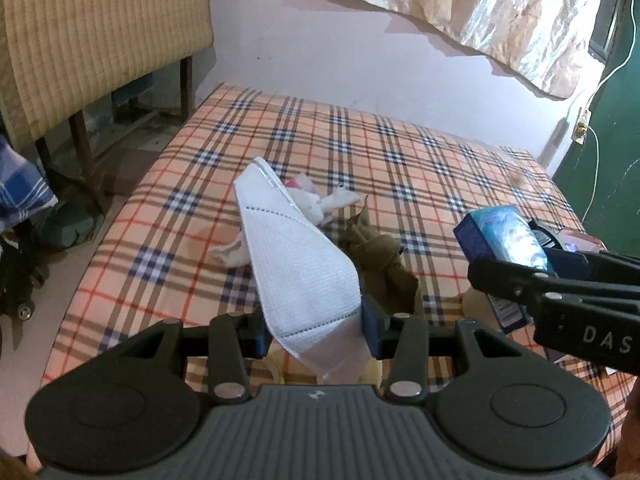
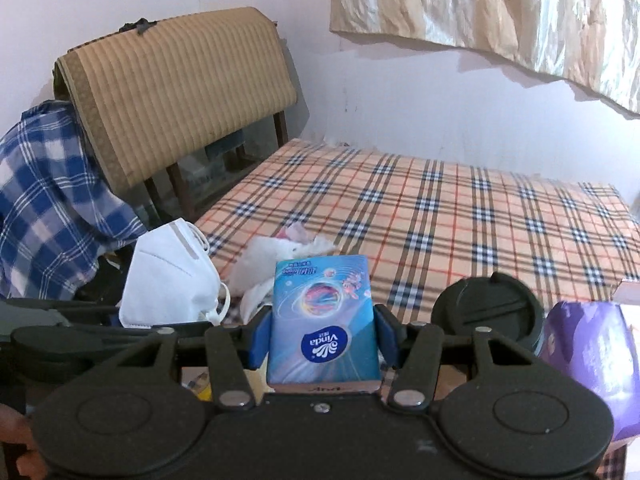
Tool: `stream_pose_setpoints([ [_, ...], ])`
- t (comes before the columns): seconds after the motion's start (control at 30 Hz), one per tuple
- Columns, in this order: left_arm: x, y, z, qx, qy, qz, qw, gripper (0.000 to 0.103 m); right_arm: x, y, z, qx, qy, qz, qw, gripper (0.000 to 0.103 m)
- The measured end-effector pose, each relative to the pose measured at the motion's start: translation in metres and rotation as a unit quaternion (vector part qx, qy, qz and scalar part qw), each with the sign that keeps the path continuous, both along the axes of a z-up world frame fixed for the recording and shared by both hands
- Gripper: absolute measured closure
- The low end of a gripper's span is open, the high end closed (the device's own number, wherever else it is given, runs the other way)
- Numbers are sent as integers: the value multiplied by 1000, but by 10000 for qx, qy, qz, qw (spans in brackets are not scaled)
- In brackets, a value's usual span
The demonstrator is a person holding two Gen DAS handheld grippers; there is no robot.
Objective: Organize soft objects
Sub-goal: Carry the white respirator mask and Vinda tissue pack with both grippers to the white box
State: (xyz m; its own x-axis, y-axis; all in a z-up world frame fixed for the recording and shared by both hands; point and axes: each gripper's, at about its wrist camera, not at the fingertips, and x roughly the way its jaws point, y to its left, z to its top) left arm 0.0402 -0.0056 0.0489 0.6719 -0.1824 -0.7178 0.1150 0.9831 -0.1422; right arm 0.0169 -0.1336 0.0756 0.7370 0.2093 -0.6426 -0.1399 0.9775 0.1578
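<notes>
Soft objects are split between the two grippers and the bed [image 1: 400, 152]. A folded white face mask [image 1: 296, 264] is clenched by its lower end in the left gripper [image 1: 314, 330], sticking up toward 12 o'clock over the plaid sheet; gripping it low probably keeps the loose ear loops clear of the jaws. The right gripper [image 2: 324, 338] has a blue tissue pack [image 2: 324, 320] squeezed between its blue pads, logo end toward the camera, the pack standing out along the fingers, likely so its flat sides take the pressure. Both items appear lifted clear of the bed, which suggests they are being carried to wherever they get sorted.

On the bed, near the middle, a crumpled white cloth [image 1: 316, 200] lies just beside a brown cloth bundle [image 1: 376, 252] at its 4 o'clock.

Only the left wrist view shows the brown bundle and the right gripper from the side, at 3 o'clock. Only the right wrist view shows the mask's ear loops, a black round lid [image 2: 488, 308] at 3 o'clock, a purple package [image 2: 592, 360] beyond it, and the blue checked fabric [image 2: 52, 200] draped at 9 o'clock
</notes>
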Motion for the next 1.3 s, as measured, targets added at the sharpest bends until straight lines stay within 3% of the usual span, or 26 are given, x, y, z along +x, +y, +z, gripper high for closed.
stream_pose_setpoints([
  [0.57, 8, -40, 21, 76, -233, -347, 9991, 58, -4, -43, 17, -61, -235, -321, 9992, 38],
  [1.3, 11, -108, 37, 29, -423, -1014, 9939, 58, -26, -131, 34, -95, -432, -1055, 9934, 38],
])
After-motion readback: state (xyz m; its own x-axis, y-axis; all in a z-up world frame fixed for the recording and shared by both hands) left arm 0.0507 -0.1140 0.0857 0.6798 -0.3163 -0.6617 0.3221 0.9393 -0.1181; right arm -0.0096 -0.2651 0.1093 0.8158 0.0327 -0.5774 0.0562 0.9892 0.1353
